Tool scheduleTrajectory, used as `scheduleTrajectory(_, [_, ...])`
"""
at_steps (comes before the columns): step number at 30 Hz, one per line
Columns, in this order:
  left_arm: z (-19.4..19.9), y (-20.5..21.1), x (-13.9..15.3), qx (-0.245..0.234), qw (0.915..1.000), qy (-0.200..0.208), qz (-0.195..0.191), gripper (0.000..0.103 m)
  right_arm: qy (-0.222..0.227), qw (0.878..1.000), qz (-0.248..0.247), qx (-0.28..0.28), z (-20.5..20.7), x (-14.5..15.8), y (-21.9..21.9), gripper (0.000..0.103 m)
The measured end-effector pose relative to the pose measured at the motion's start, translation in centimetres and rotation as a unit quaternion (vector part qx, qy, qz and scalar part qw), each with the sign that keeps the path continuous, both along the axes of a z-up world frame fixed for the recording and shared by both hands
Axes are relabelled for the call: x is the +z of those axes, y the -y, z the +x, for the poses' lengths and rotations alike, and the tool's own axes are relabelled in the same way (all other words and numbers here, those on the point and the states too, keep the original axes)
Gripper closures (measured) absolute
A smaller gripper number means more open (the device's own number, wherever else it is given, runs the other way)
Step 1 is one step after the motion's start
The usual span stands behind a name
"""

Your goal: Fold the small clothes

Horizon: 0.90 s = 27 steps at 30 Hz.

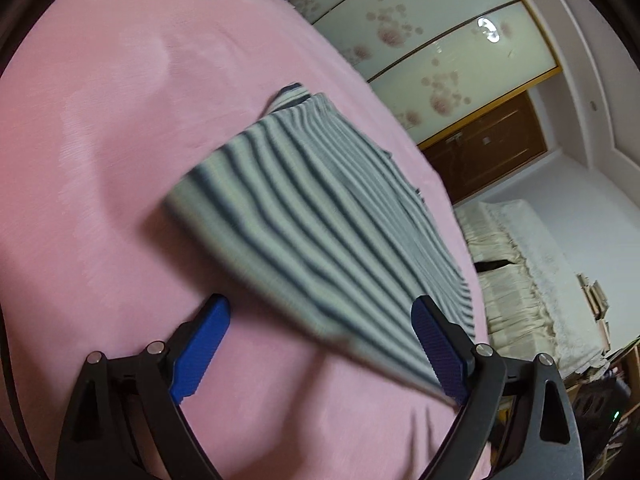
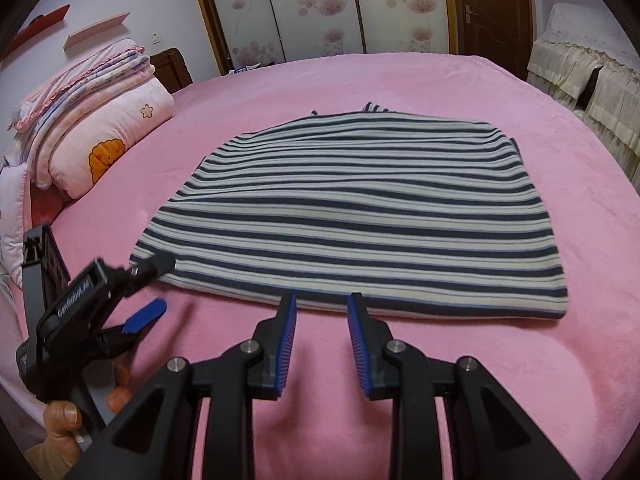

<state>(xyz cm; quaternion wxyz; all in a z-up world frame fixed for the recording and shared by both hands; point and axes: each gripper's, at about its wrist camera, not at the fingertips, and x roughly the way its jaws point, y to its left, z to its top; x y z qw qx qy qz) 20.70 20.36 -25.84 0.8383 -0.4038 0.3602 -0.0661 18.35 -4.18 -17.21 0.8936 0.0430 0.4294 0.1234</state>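
From the left wrist camera everything is tilted and smeared, so the striped garment (image 1: 316,216) reads as a blurred slab of grey and dark bands lying on the pink bedspread (image 1: 100,160); its edges are hard to trace. The left gripper (image 1: 320,316) has its blue-padded fingers (image 1: 202,350) spread wide, the right-hand one lying against the garment's near corner, the other over bare bedspread. Nothing is clamped between them. Beyond the bed stand sliding wardrobe doors (image 1: 420,40) with pink flower prints and a cream-covered sofa (image 1: 528,280).

From the right wrist camera the picture is sharp. The garment (image 2: 360,216) lies flat in the middle of the bedspread (image 2: 580,340), folded into a broad stack, with small dark bits poking out at its far edge that I cannot identify. The right gripper (image 2: 322,312) hovers just short of the near hem, fingers (image 2: 286,344) partly apart and empty. At the left, the left gripper (image 2: 154,286) reaches the garment's near-left corner, one finger at the cloth, one off it, with a thumb and fingertips on its handle. Folded pink quilts (image 2: 92,132) are piled far left.
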Motion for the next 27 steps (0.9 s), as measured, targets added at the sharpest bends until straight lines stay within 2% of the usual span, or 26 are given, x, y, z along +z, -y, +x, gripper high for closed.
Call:
scheduleTrajectory(7, [5.4,0.0,-0.2,0.019,0.9988,0.039,-0.022,0.012,0.007,1.000,-0.009,0.006,1.0,-1.1,-0.5,0.076])
scheduleTrajectory(12, [7.6,-0.7,-0.3,0.053,0.9954,0.053,-0.060,0.014,0.027,0.999,-0.017,0.005,2.2,-0.8,-0.3,0.076])
scheduleTrajectory(13, [7.7,-0.8,-0.3,0.061,0.9947,0.052,-0.064,0.021,0.029,0.999,-0.016,0.004,2.4,-0.8,-0.3,0.076])
scheduleTrajectory(14, [7.8,-0.8,-0.4,0.069,0.9940,0.050,-0.069,0.036,0.030,0.999,-0.013,0.002,2.8,-0.7,-0.2,0.076])
scheduleTrajectory(15, [8.0,-0.9,-0.5,0.072,0.9936,0.049,-0.072,0.043,0.031,0.999,-0.011,0.000,3.0,-0.7,-0.1,0.076])
scheduleTrajectory(17, [8.2,-0.9,-0.7,0.079,0.9950,0.031,-0.054,0.074,0.032,0.999,-0.007,-0.002,3.4,-0.6,0.0,0.076])
scheduleTrajectory(19, [8.6,-1.1,-0.8,0.077,0.9959,0.019,-0.043,0.086,0.032,0.999,-0.007,-0.003,3.9,-0.6,0.0,0.076])
scheduleTrajectory(23, [8.9,-0.8,0.0,0.064,0.9977,0.020,0.000,0.088,0.037,0.999,-0.014,-0.003,5.1,-0.2,-0.1,0.077])
scheduleTrajectory(26, [8.6,-0.4,1.1,0.063,0.9973,0.025,0.026,0.088,0.053,0.997,-0.050,-0.010,7.3,0.5,-0.5,0.077])
scheduleTrajectory(27, [8.3,-0.2,1.5,0.063,0.9970,0.027,0.036,0.088,0.056,0.997,-0.060,-0.011,8.2,0.6,-0.6,0.080])
